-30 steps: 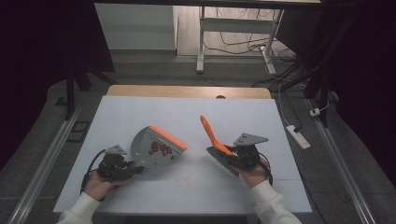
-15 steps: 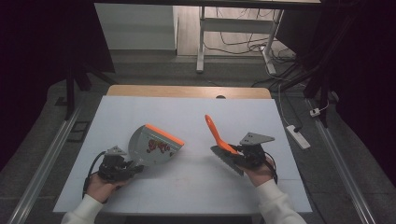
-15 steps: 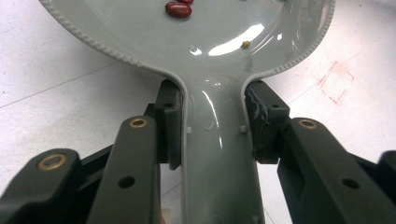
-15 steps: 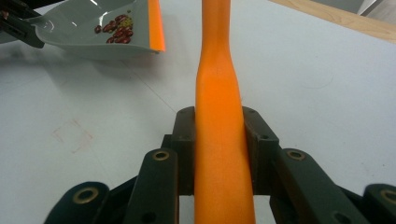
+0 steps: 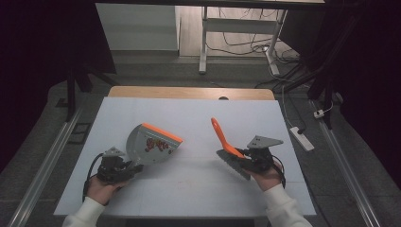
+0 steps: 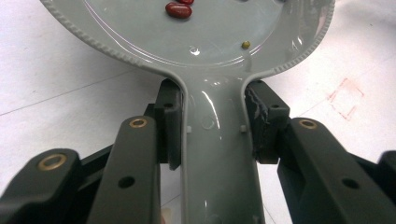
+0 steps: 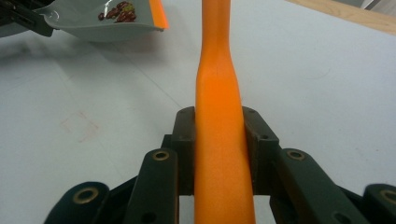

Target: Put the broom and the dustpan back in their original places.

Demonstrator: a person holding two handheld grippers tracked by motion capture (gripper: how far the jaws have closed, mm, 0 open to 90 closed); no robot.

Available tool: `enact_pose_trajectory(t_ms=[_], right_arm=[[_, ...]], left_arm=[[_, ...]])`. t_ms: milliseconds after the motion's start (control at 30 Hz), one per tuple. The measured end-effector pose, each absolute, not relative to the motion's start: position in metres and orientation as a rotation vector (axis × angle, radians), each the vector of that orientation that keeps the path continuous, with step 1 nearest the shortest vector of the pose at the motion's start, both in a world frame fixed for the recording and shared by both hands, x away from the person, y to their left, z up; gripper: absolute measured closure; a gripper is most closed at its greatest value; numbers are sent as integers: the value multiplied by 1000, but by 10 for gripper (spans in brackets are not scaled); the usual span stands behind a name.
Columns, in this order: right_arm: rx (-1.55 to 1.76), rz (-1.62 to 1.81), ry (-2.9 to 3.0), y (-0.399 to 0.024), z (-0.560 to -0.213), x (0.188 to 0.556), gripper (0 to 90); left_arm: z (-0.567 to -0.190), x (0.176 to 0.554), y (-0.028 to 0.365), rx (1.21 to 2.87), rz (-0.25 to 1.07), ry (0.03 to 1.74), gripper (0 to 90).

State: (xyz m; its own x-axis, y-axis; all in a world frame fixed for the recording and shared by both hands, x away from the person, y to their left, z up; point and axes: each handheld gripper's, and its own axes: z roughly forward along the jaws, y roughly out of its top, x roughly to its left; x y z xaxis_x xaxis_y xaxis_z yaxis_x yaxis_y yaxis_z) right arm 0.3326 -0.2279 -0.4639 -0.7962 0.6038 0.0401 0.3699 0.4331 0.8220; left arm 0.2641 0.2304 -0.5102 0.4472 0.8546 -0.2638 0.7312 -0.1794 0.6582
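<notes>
High view shows the left claw (image 5: 124, 166) clamped on the grey dustpan's (image 5: 152, 144) handle, red beans (image 5: 156, 145) inside, and the right claw (image 5: 243, 158) gripping the orange brush (image 5: 222, 137) above the table (image 5: 198, 113); tilting that pan could spill the beans.

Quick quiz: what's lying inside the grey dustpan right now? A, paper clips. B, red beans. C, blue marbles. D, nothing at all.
B: the dustpan, clamped by its handle in the left tongs, holds a small heap of red beans; the left gripper view shows one up close near the pan's back.
</notes>
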Motion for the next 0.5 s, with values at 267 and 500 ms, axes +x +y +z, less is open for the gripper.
enact_pose_trajectory(t_ms=[267, 500], right_arm=[[871, 1280, 2448, -230, -468, 326, 700], [938, 1273, 2463, -238, -476, 322, 700]], left_arm=[[-511, 260, 230, 1926, 223, 1356, 619], [-514, 259, 228, 1894, 223, 1392, 618]])
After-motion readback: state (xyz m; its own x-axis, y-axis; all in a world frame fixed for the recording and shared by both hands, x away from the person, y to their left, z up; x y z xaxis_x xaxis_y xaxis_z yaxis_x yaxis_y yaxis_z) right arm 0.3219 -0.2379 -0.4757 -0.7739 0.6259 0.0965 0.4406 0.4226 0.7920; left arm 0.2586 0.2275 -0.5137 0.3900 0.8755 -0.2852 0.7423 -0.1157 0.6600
